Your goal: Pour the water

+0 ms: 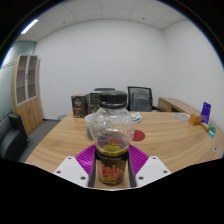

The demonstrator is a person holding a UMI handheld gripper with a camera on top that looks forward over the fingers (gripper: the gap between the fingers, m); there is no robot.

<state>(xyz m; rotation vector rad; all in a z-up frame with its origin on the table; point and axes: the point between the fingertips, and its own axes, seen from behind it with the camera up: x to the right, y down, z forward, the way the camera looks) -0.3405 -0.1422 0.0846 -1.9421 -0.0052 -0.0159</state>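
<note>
White walls and a cabinet (28, 88) frame a meeting room whose long wooden desk (170, 135) fills the middle, with office chairs (140, 97) beyond it. Above its near edge, a clear jar (112, 135) with a black lid and a dark label sits pinched between the gripper (112, 163) pads. Before tipping, I would keep the squeeze firm and find a receiving cup, since none is clearly visible.
</note>
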